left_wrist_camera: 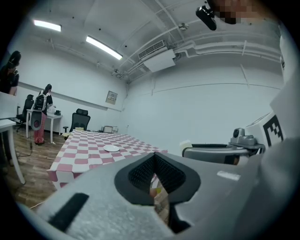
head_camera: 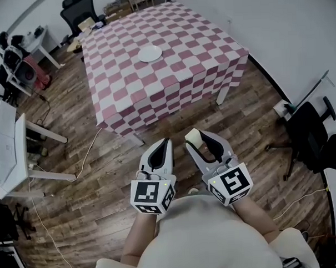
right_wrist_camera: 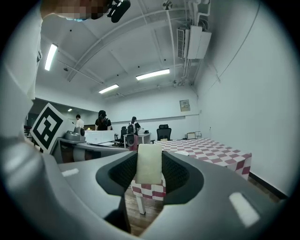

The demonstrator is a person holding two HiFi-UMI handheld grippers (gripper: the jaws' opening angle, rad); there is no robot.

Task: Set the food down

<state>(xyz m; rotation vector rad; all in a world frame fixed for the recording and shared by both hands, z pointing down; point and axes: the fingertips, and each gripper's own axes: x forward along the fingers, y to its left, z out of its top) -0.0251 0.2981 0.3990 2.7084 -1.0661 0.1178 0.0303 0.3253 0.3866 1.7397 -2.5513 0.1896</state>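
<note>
A pale cream block of food (right_wrist_camera: 149,163) stands upright between the pads of my right gripper (right_wrist_camera: 150,173), which is shut on it. In the head view the food (head_camera: 193,137) shows at the tip of the right gripper (head_camera: 203,141), held over the wooden floor short of the table. My left gripper (head_camera: 164,144) hangs beside it, jaws together with nothing in them; in its own view the left gripper (left_wrist_camera: 154,174) shows its pads meeting. A white plate (head_camera: 150,53) lies on the pink-and-white checked table (head_camera: 171,86) ahead. The plate (left_wrist_camera: 111,148) is also small and far in the left gripper view.
A white desk (head_camera: 7,149) stands to my left and a black office chair (head_camera: 309,133) to my right. Cables (head_camera: 85,156) trail over the wooden floor. More chairs (head_camera: 76,9) and desks stand beyond the table, with people (right_wrist_camera: 102,122) at the far desks.
</note>
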